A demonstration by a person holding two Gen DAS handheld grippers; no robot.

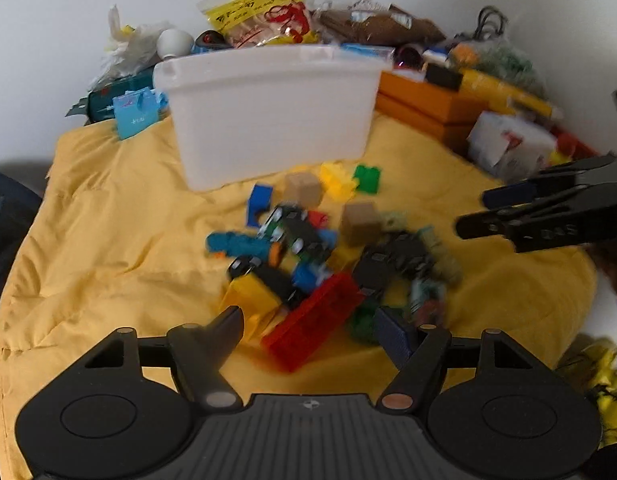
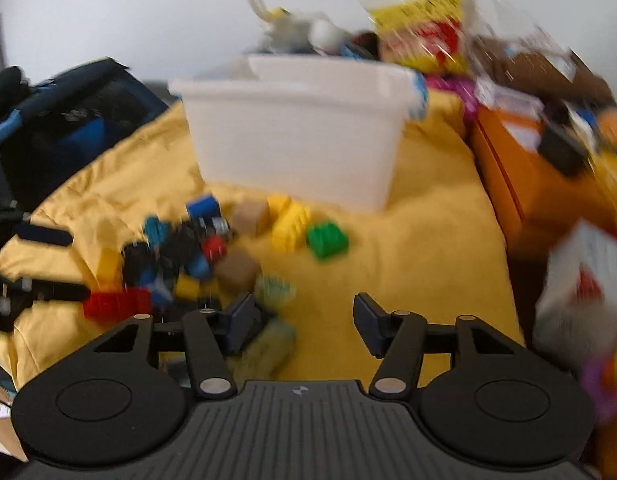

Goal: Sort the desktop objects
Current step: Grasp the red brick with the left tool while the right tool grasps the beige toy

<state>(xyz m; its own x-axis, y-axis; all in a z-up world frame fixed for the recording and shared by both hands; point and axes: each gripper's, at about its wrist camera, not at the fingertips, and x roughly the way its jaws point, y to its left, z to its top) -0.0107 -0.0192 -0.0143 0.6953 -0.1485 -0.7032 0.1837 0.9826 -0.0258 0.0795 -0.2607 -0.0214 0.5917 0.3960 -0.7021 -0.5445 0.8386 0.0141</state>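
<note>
Blue pouch [image 1: 134, 114], left view only

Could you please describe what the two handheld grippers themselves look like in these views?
Both are matte black plastic. Each has a ribbed central body with a small round emblem, flanked by two round disc housings. Angled linkage arms with silver and copper-coloured pivot pins carry the fingers. The left gripper and right gripper end in dark navy textured pads. No cables or sleeves show.
</note>
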